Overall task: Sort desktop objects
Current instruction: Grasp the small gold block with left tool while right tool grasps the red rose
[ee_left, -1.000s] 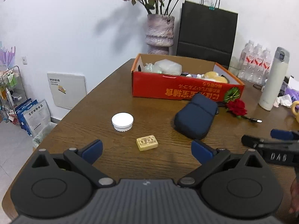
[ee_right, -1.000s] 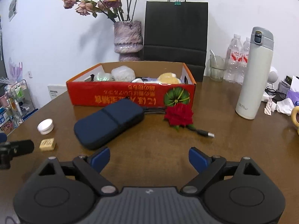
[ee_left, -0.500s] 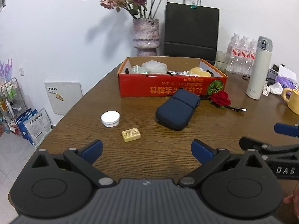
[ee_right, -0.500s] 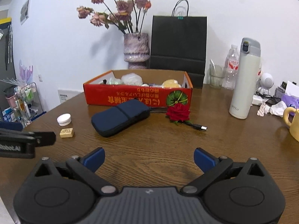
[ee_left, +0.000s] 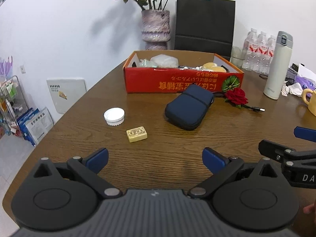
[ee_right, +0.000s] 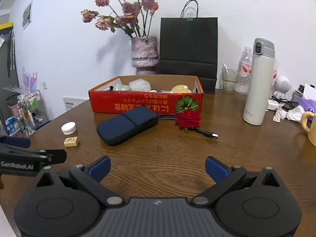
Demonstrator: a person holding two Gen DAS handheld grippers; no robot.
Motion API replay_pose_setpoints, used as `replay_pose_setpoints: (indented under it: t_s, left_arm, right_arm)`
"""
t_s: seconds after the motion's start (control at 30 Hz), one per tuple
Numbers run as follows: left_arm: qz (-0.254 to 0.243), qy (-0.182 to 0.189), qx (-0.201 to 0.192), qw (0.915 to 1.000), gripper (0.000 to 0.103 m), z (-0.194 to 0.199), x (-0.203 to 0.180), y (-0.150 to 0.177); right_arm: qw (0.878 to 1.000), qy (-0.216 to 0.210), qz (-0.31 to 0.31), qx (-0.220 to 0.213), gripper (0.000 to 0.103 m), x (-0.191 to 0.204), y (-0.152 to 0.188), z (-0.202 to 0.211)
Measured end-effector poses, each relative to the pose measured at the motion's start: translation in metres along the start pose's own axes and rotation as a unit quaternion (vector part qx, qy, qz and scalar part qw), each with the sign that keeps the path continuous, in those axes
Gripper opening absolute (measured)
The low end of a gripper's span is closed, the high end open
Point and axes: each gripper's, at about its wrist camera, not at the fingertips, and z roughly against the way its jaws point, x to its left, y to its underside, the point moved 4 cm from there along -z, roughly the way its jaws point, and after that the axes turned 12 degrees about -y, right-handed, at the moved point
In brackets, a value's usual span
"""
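A red cardboard box [ee_left: 183,82] [ee_right: 146,103] holding several items stands mid-table. In front of it lie a dark blue pouch [ee_left: 189,106] [ee_right: 127,125], a red rose [ee_left: 236,96] [ee_right: 188,119] with a black cable, a white cap [ee_left: 114,116] [ee_right: 68,128] and a small yellow block [ee_left: 136,134] [ee_right: 71,141]. My left gripper [ee_left: 155,158] is open and empty, low over the table's near edge, short of the yellow block. My right gripper [ee_right: 157,168] is open and empty, to the right of the left one, short of the pouch.
A vase of dried flowers [ee_right: 144,54] and a black paper bag [ee_right: 188,47] stand behind the box. A white flask [ee_right: 258,82], water bottles [ee_left: 258,52], a glass [ee_right: 229,80], tissues and a yellow mug [ee_right: 310,127] crowd the right side. A shelf rack [ee_right: 25,112] stands off the left edge.
Both grippers have pulled back from the objects and risen a little, so everything looks smaller and farther. Jaws stay open. Nothing on the table has moved.
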Motion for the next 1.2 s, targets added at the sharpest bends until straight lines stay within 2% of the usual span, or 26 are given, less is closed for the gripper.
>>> replay_pose_setpoints:
  t_s: [0.27, 0.47, 0.67, 0.77, 0.83, 0.9, 0.97, 1.1, 1.17, 1.2]
  left_arm:
    - [0.019, -0.003, 0.018, 0.9997, 0.103, -0.029, 0.010, -0.004]
    - [0.047, 0.016, 0.037, 0.9981, 0.089, -0.051, 0.030, -0.006]
    - [0.049, 0.041, 0.046, 0.9969, 0.076, -0.077, 0.024, -0.018]
    - [0.049, 0.052, 0.059, 0.9957, 0.063, -0.089, 0.016, -0.025]
    - [0.045, 0.044, 0.060, 0.9962, 0.034, -0.094, 0.012, -0.027]
    - [0.054, 0.053, 0.056, 0.9955, 0.033, -0.096, 0.013, -0.027]
    - [0.065, 0.062, 0.052, 0.9946, 0.033, -0.097, 0.014, -0.026]
    - [0.061, 0.061, 0.049, 0.9950, 0.033, -0.094, 0.013, -0.025]
    - [0.064, 0.064, 0.052, 0.9945, 0.033, -0.092, 0.013, -0.025]
    - [0.063, 0.064, 0.052, 0.9946, 0.033, -0.090, 0.012, -0.025]
  right_arm:
    - [1.000, 0.001, -0.004, 0.010, 0.102, -0.012, -0.005, -0.022]
    - [1.000, -0.008, 0.018, 0.004, 0.096, -0.019, -0.018, -0.050]
    - [1.000, -0.007, 0.010, 0.002, 0.094, -0.028, -0.032, -0.073]
    - [1.000, -0.014, 0.003, -0.001, 0.094, -0.029, -0.041, -0.082]
    - [1.000, -0.008, 0.015, -0.010, 0.094, -0.031, -0.047, -0.086]
    - [0.999, 0.029, 0.033, -0.013, 0.094, -0.044, -0.053, -0.094]
    - [0.998, 0.061, 0.012, -0.006, 0.094, -0.068, -0.061, -0.107]
    - [0.997, 0.026, -0.068, 0.004, 0.093, -0.105, -0.074, -0.136]
    - [0.997, 0.024, -0.074, 0.009, 0.092, -0.109, -0.076, -0.149]
    - [0.997, 0.029, -0.072, 0.020, 0.087, -0.109, -0.075, -0.157]
